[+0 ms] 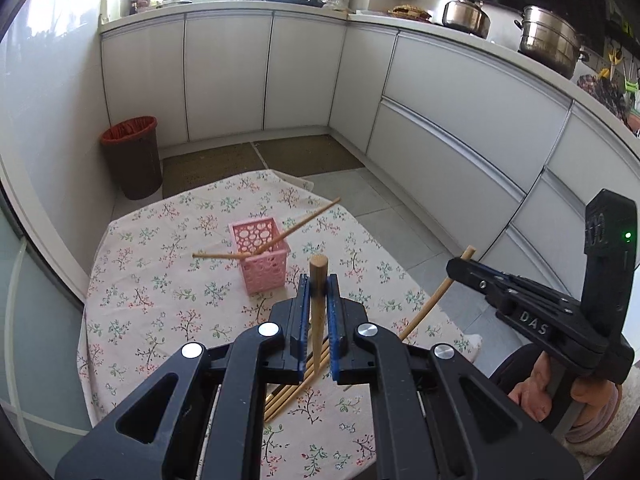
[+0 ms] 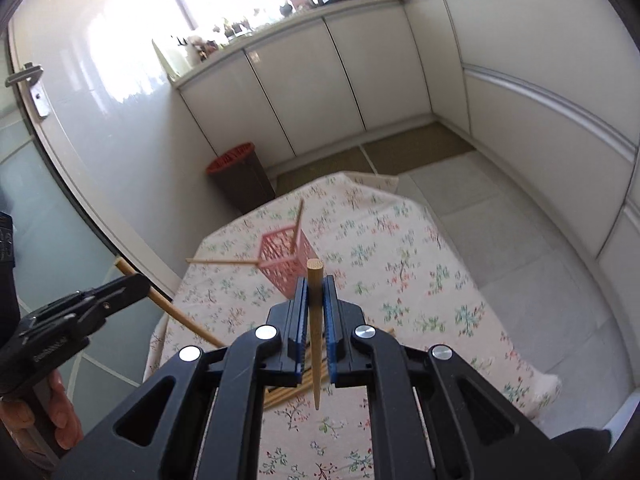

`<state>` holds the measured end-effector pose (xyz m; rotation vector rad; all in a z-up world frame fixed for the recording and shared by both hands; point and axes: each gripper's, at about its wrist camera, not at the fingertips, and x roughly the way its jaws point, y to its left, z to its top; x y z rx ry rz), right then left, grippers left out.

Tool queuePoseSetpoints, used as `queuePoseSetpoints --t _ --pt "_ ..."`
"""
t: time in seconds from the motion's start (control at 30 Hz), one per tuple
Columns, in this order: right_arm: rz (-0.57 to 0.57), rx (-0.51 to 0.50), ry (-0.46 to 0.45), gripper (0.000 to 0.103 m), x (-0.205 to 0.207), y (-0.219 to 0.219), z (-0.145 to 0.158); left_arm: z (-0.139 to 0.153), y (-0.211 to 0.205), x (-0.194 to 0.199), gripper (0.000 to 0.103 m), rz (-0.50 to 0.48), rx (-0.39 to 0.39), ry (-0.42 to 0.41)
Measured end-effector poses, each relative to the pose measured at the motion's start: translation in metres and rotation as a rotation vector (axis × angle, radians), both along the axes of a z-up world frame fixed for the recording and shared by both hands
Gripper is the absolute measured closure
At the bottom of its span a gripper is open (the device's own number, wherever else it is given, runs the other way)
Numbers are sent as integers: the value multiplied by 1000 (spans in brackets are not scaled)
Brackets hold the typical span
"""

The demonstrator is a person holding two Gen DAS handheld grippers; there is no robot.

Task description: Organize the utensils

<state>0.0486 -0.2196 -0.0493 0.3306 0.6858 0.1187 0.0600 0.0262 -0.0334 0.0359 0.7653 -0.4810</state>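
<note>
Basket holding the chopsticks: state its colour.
Pink basket, clearest in the left wrist view.

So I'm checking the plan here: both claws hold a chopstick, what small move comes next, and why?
Probably carry the left claw forward over the pink basket and lower its chopstick in. Two chopsticks already lean in the basket, a bundle lies on the tablecloth, and the right claw grips another chopstick.

Basket on the table (two chopsticks inside), loose chopsticks nearer.
</note>
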Motion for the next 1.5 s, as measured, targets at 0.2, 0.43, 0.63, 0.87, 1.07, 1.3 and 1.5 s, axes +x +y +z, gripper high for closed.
queuePoseSetpoints --t 0.2,0.43,0.63,0.87,1.07,1.3,1.5 --pt "12 44 -74 95 6 -11 51 35 4 10 96 39 -18 -54" --pt "7 73 -178 95 21 -20 98 78 -1 43 96 112 -32 -153" --pt "16 84 -240 95 43 -19 116 83 -11 85 96 188 -13 -197" --pt "23 86 -252 95 75 -9 105 31 -23 139 94 234 34 -153" --pt "30 86 -269 95 99 3 99 18 4 124 84 288 -69 -172" --pt "22 29 -283 95 136 26 84 63 69 81 60 423 -233 -311" --pt "40 -16 -270 95 164 49 58 52 83 90 60 459 -223 -259"
